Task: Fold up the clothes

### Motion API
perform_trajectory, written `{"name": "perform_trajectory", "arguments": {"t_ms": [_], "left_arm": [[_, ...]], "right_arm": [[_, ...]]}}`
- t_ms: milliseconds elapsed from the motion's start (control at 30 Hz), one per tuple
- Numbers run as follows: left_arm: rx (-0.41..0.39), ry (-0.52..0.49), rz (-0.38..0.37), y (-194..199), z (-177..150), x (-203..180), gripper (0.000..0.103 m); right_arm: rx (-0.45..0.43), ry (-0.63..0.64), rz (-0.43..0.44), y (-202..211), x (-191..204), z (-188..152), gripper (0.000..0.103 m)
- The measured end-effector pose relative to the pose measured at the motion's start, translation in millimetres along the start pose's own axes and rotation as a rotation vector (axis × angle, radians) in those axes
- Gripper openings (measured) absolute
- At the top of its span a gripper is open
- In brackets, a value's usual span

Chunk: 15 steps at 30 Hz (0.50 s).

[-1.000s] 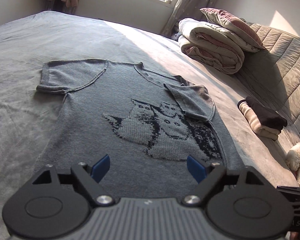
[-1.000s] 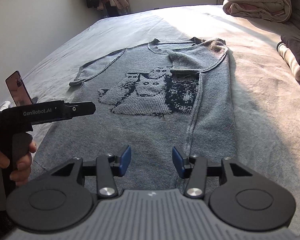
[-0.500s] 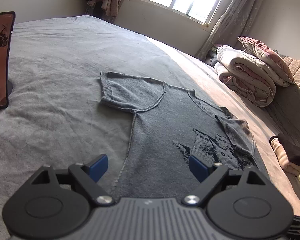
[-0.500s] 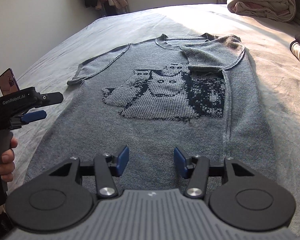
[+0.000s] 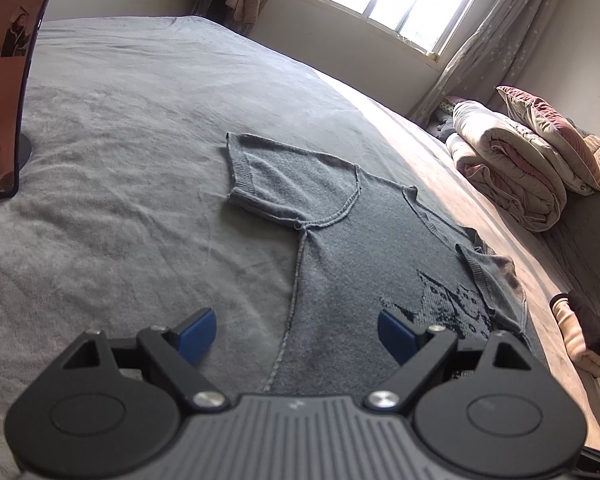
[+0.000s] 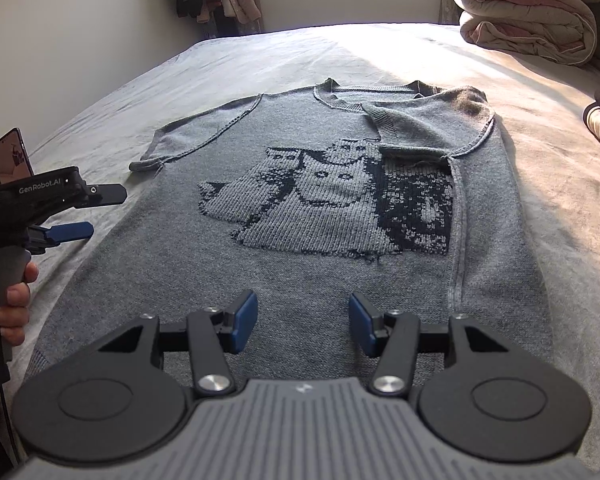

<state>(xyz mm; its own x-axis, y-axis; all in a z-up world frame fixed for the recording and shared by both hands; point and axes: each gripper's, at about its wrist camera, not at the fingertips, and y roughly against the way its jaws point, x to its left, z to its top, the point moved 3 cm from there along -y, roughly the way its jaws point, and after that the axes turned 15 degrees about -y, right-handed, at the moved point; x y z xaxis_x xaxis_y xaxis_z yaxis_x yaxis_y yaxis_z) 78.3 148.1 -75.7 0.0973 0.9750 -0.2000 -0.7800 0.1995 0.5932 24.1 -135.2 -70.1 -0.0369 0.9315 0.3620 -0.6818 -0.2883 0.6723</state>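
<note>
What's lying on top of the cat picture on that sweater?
The sweater's own sleeve, folded inward, lies over the picture's upper right corner. That corner of the picture is covered, so it cannot be seen.

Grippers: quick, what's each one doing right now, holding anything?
Left gripper: open, holding nothing.
Right gripper: open, empty, above the sweater.

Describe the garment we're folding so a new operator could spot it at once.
On the wide grey bed, look at the middle, in front of both grippers. A grey short-sleeved knit sweater lies flat there, one sleeve already folded inward. Its dark knitted cat picture sets it apart from the rolled pink-beige duvet near the headboard.
</note>
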Motion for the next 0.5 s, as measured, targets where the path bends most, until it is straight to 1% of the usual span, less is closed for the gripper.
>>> {"name": "perform_trajectory", "arguments": {"t_ms": [133, 300, 333, 400, 433, 500], "left_arm": [[-0.002, -0.033, -0.004, -3, 0, -6, 0.089], [0.006, -0.029, -0.009, -7, 1, -4, 0.089], [0.017, -0.041, -0.007, -9, 3, -4, 0.089], [0.042, -0.072, 0.002, -15, 7, -5, 0.087], [0.054, -0.087, 0.006, -18, 10, -5, 0.084], [0.069, -0.072, 0.020, -24, 17, -1, 0.081]], "right_arm": [[0.003, 0.011, 0.005, 3, -1, 1, 0.058], [-0.003, 0.023, -0.004, 2, 0, 2, 0.058], [-0.005, 0.024, -0.007, 2, 0, 3, 0.058], [-0.008, 0.019, -0.017, 1, -3, 6, 0.058], [-0.004, 0.013, -0.021, 0, -4, 8, 0.058], [0.007, -0.011, -0.012, -1, -6, 16, 0.058]]}}
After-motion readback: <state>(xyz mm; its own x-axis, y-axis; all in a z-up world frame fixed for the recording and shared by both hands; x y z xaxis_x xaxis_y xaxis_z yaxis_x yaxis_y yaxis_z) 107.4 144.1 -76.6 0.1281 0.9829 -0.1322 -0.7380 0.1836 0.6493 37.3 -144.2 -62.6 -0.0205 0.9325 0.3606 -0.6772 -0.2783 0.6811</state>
